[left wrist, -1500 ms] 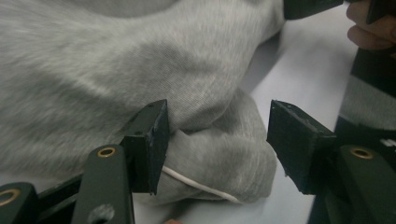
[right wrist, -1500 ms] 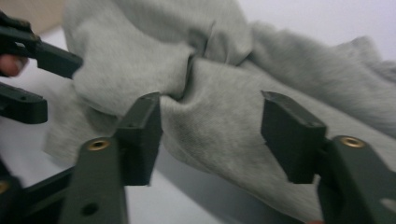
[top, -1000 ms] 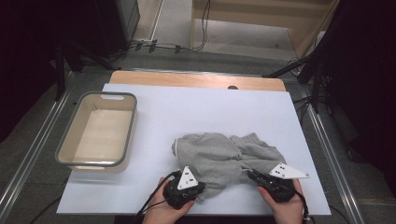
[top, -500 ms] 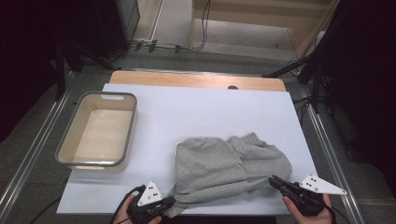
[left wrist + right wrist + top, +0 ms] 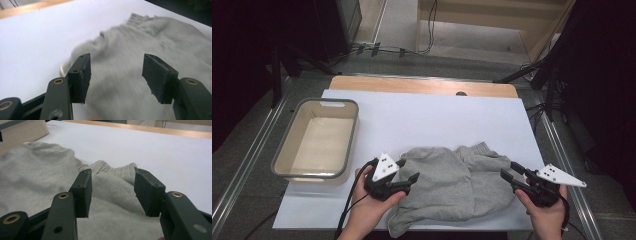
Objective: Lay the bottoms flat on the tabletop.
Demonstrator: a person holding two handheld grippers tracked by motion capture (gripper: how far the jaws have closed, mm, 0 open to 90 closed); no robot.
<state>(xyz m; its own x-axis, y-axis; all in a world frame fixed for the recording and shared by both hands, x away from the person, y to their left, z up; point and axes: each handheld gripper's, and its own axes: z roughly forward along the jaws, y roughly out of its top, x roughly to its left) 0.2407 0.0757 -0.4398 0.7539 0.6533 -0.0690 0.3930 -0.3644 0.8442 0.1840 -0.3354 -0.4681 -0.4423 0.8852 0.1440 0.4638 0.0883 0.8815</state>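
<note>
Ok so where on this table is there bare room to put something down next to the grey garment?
The widest bare stretch of the white table cover runs from the grey garment back to the wooden edge. A narrower bare strip lies between the garment and the tub. The near edge is crowded: the left hand-held gripper and right hand-held gripper flank the garment.

Plain grey sweatshirt (image 5: 452, 187), white table (image 5: 422, 115), beige tub (image 5: 319, 137), black fingers (image 5: 81, 75)

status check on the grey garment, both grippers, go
Left gripper and right gripper open, jaws just opened, nothing between them. Grey garment lies bunched on the white table, released. Beige bin stands off to the left, nothing in the way.
</note>
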